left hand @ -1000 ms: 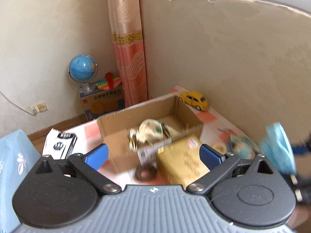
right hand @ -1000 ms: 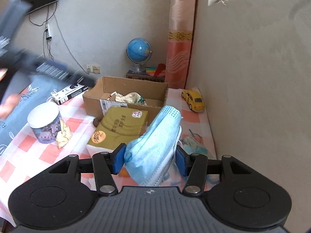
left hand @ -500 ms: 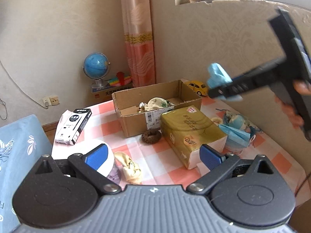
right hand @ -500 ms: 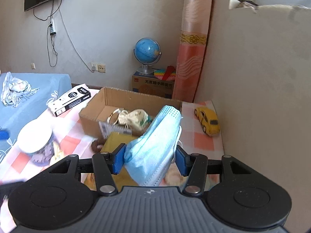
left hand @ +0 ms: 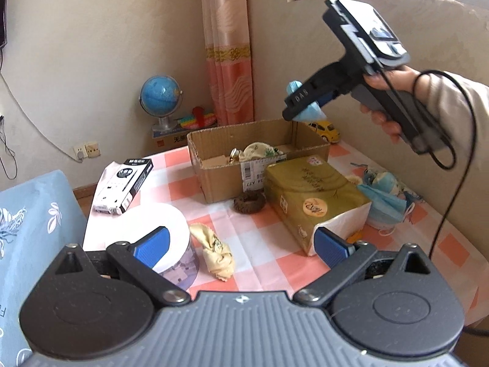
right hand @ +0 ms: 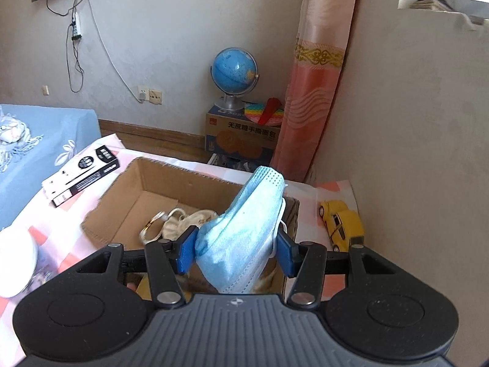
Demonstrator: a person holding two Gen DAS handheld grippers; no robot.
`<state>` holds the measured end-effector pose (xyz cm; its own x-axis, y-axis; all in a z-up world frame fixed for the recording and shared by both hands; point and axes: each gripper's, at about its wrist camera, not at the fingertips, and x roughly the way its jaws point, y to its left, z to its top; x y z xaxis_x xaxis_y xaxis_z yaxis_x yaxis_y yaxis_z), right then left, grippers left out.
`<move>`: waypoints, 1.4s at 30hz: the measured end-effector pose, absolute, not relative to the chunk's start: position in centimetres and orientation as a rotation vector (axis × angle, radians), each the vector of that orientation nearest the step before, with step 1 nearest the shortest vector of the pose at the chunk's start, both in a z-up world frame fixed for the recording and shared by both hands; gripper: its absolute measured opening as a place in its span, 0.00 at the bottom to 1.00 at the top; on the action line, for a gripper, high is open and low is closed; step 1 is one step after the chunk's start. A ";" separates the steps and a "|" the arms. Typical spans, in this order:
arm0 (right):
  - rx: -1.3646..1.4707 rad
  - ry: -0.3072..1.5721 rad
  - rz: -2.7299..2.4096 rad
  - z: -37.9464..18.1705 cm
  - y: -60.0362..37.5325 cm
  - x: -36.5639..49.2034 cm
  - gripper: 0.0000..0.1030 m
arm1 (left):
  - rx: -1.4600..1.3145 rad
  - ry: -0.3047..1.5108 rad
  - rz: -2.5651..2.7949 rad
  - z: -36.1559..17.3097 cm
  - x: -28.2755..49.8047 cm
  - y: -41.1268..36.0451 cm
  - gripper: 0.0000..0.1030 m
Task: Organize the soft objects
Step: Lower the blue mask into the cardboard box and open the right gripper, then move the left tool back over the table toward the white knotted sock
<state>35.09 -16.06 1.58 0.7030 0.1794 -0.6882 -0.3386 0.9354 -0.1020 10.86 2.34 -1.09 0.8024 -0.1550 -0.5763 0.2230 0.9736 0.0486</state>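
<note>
My right gripper [right hand: 237, 244] hangs over the right end of the open cardboard box [right hand: 171, 177]. Between its blue pads is a light blue face mask [right hand: 244, 232], and the jaws are opening while the mask still hangs there. In the left wrist view that gripper [left hand: 302, 104] and mask [left hand: 308, 113] are above the box's [left hand: 214, 180] far right corner. A cream pouch [left hand: 258, 150] lies inside the box. My left gripper [left hand: 241, 240] is open and empty, low over the table's near side above a crumpled beige cloth [left hand: 218, 255]. More blue masks [left hand: 382, 195] lie heaped at the right.
A gold tissue pack [left hand: 308, 195] and a brown ring [left hand: 249, 202] lie in front of the box. A white-lidded jar [left hand: 156, 223] stands near my left finger. A black-and-white carton [left hand: 125, 180] is at the left, a yellow toy car [right hand: 342, 223] by the wall.
My right gripper carried the mask away from the table's right side to above the box, and its jaws stand slightly wider. My left gripper drew back from the box toward the table's near side.
</note>
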 end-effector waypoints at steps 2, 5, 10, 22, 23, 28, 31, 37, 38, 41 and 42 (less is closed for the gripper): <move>-0.224 0.733 0.279 1.3 -16.1 35.6 0.80 | 0.112 0.617 -0.197 -1.3 11.0 2.5 0.97; -0.202 0.712 0.274 1.3 -16.5 35.4 0.99 | 0.105 0.629 -0.196 -1.6 11.1 2.7 0.97; -0.167 0.716 0.269 1.7 -17.4 33.6 1.00 | 0.104 0.635 -0.199 -1.8 10.9 2.7 0.97; -0.172 0.706 0.279 1.5 -17.3 25.0 1.00 | 0.105 0.637 -0.216 -1.6 9.7 3.2 0.97; -0.176 0.705 0.280 1.3 -17.3 24.3 1.00 | 0.106 0.638 -0.217 -1.6 9.6 3.2 0.97; -0.169 0.719 0.284 0.4 -17.4 19.9 1.00 | 0.123 0.638 -0.224 -1.8 8.8 3.3 0.98; -0.161 0.748 0.293 -0.8 -17.5 17.5 1.00 | 0.127 0.636 -0.231 -2.1 8.5 3.4 0.98; -0.186 0.840 0.278 -4.6 -17.1 14.8 1.00 | 0.148 0.658 -0.256 -3.0 8.1 3.6 0.98; -0.188 0.848 0.274 -5.2 -17.0 14.6 1.00 | 0.155 0.661 -0.255 -3.1 8.1 3.6 0.98; -0.171 0.865 0.271 -6.3 -16.8 14.3 1.00 | 0.170 0.669 -0.262 -3.3 7.9 3.7 0.98; -0.161 0.868 0.267 -6.5 -16.7 14.4 1.00 | 0.173 0.672 -0.262 -3.5 7.8 3.7 0.98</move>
<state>14.35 -16.68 -6.48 0.6160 0.1652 -0.7702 -0.2957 0.9548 -0.0317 7.83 3.72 -3.45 0.7515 -0.1833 -0.6337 0.2943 0.9529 0.0734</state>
